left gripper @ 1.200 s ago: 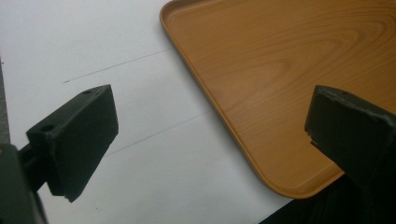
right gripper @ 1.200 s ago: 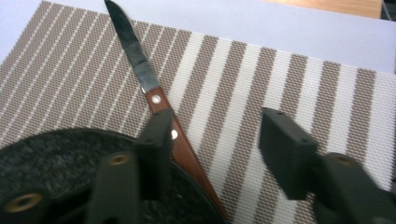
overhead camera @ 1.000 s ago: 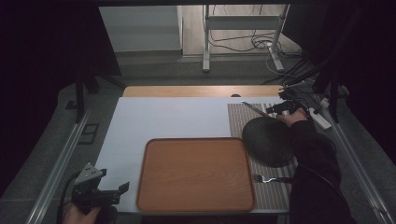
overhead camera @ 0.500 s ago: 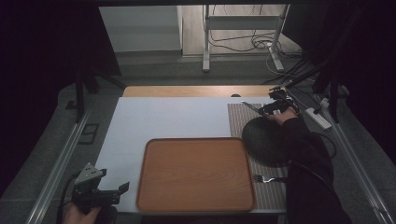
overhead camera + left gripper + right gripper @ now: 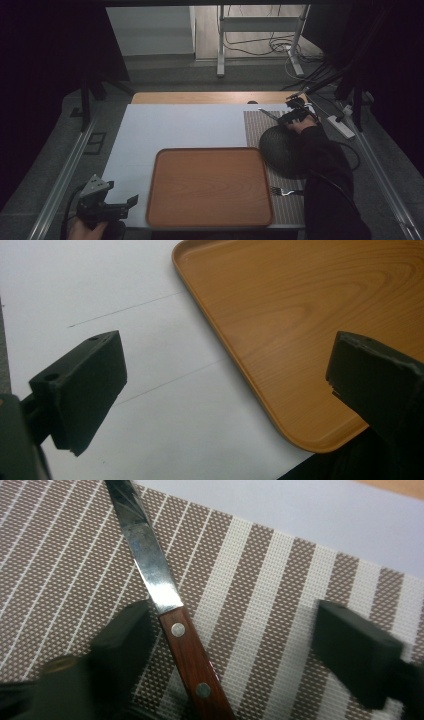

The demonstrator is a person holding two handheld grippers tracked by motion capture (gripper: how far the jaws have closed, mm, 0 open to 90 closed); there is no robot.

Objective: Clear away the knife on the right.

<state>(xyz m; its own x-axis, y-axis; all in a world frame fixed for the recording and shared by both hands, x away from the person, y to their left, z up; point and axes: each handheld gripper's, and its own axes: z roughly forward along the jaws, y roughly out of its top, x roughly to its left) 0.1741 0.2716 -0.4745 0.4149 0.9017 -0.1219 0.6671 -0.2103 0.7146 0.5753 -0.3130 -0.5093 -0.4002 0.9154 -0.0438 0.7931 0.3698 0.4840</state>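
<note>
The knife [image 5: 170, 615] lies flat on a woven placemat [image 5: 280, 585] of brown and white stripes, its mesh weave plain to see in the right gripper view. Its handle is reddish-brown wood with two round metal rivets; the steel blade is narrow, tapered and glossy (with dull smears along it). The long axis runs from the handle, low between the jaws, up and away with the blade pointing beyond the fingertips, slanted toward the left pad. The right gripper [image 5: 235, 645] straddles the handle: its jaws have just been closing, the left pad just beside the wood, the right pad well apart, nothing clamped. The left gripper [image 5: 220, 390] hangs wide open and empty above white table [image 5: 100, 290], its right pad over the rounded corner of a smooth wood-grain tray [image 5: 300, 315].
</note>
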